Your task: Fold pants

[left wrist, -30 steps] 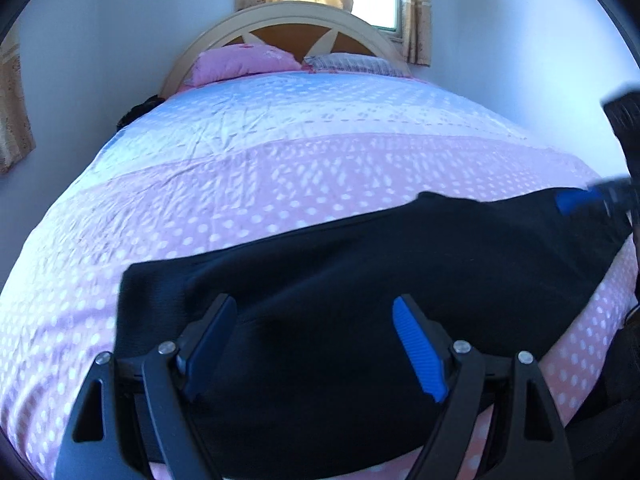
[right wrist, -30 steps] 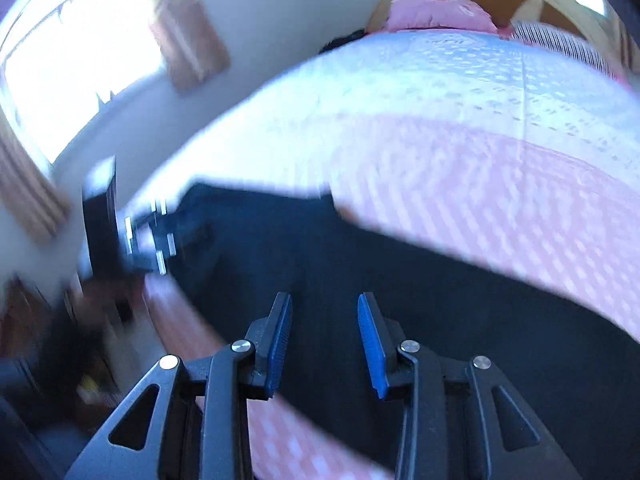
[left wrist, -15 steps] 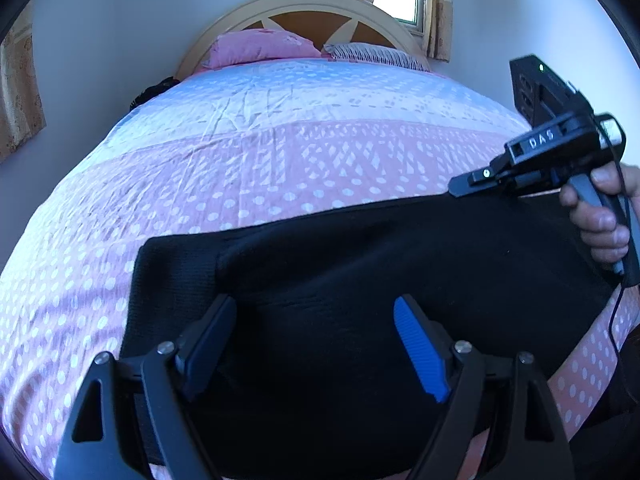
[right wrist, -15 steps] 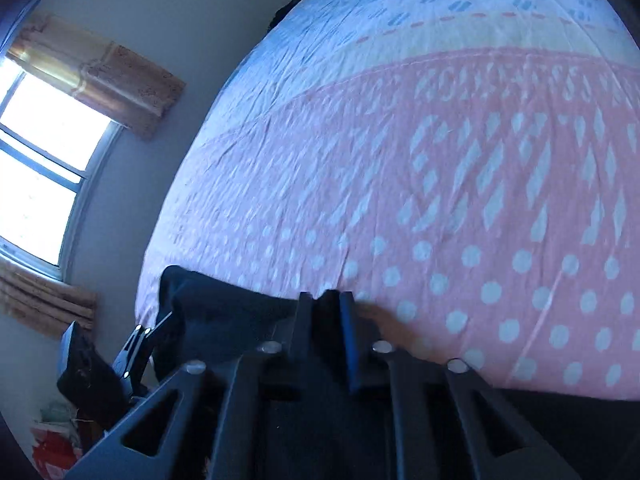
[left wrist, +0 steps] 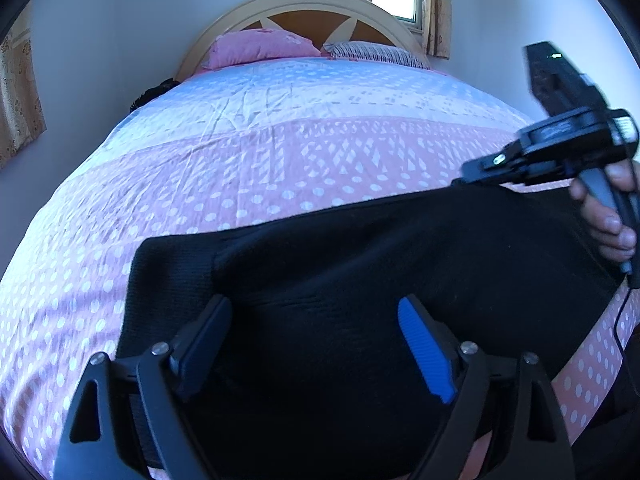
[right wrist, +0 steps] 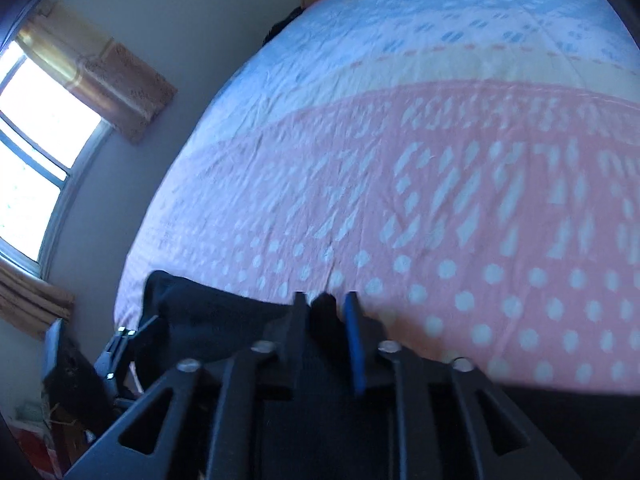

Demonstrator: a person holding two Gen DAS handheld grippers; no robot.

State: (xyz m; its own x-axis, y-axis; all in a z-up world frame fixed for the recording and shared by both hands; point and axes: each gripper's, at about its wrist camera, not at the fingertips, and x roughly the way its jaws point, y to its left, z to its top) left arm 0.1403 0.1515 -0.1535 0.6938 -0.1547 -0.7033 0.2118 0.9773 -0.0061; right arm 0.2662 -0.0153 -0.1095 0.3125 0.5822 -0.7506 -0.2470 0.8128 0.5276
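I see the black pants lying flat across the near end of the bed, on its pink dotted cover, running from the left side toward the right. My left gripper hangs over the middle of the fabric with its fingers spread wide and nothing between them. My right gripper sits at the far edge of the pants on the right, its fingers drawn close together on a small fold of the black cloth. From the left wrist view I see a hand around that gripper's handle. Two pillows rest against the headboard at the far end.
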